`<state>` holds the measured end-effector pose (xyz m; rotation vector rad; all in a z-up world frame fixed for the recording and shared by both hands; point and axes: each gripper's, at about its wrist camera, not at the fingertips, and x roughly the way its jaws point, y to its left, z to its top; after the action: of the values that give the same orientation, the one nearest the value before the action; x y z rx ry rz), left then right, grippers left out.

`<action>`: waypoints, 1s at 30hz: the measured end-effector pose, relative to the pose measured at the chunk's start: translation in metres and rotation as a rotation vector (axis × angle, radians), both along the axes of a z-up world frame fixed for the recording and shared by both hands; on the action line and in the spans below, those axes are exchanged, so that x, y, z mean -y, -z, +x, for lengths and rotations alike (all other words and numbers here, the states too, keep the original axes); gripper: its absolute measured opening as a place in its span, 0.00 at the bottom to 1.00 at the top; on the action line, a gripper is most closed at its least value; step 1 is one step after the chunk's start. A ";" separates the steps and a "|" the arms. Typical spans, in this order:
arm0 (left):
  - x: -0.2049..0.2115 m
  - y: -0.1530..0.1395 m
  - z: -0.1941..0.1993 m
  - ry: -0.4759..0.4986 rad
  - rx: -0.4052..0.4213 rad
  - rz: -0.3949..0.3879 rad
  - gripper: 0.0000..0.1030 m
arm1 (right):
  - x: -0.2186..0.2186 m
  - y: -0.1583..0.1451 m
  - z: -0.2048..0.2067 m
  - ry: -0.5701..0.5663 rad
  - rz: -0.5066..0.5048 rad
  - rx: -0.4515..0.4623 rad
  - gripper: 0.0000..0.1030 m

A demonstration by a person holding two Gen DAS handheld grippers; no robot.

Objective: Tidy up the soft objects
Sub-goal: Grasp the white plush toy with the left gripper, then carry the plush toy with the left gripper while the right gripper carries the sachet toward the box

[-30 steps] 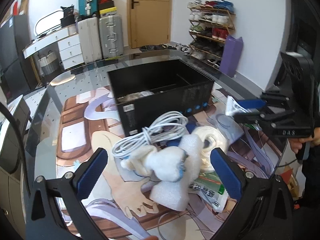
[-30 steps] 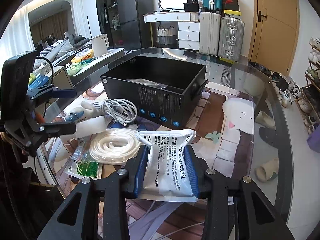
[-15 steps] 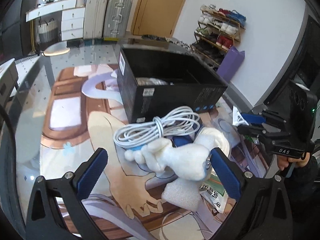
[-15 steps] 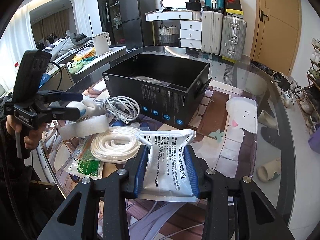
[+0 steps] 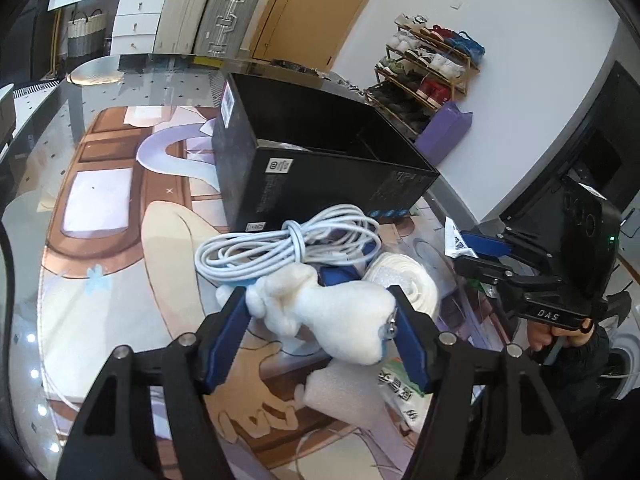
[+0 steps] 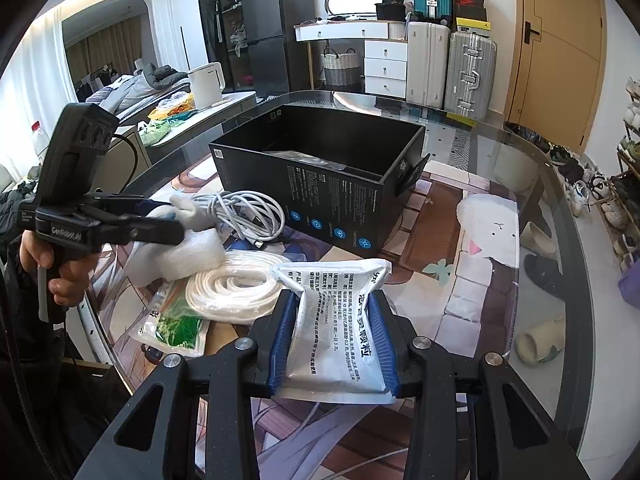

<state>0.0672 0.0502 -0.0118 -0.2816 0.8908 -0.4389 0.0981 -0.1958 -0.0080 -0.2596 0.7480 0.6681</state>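
My left gripper (image 5: pixel 320 312) is shut on a white plush toy (image 5: pixel 332 316) and holds it above the table, in front of the open black box (image 5: pixel 320 160). It also shows in the right wrist view (image 6: pixel 160 216) at the left. My right gripper (image 6: pixel 334 320) is shut on a silver foil pouch (image 6: pixel 340 320) with printed text, low over the table in front of the box (image 6: pixel 320 184). A white cable bundle (image 5: pixel 288 244), a white foam piece (image 5: pixel 344 392) and a coil of white tubing (image 6: pixel 236 288) lie near the box.
A clear bag with green contents (image 6: pixel 176 324) lies at the table's near left edge. The glass table (image 6: pixel 520 184) covers a printed mat. Suitcases (image 6: pixel 448 68) and a shoe rack (image 5: pixel 428 64) stand beyond the table.
My left gripper closed on the plush toy and lifted it from the foam piece. The right gripper stays shut on the pouch, nearly still.
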 end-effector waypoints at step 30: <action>0.023 -0.061 -0.033 0.086 0.174 0.096 0.60 | 0.000 -0.021 -0.017 -0.018 0.020 0.054 0.37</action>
<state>0.0338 0.0269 0.0493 -0.1154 0.7531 -0.4910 0.0815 -0.1958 0.0129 -0.2650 0.6877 0.6830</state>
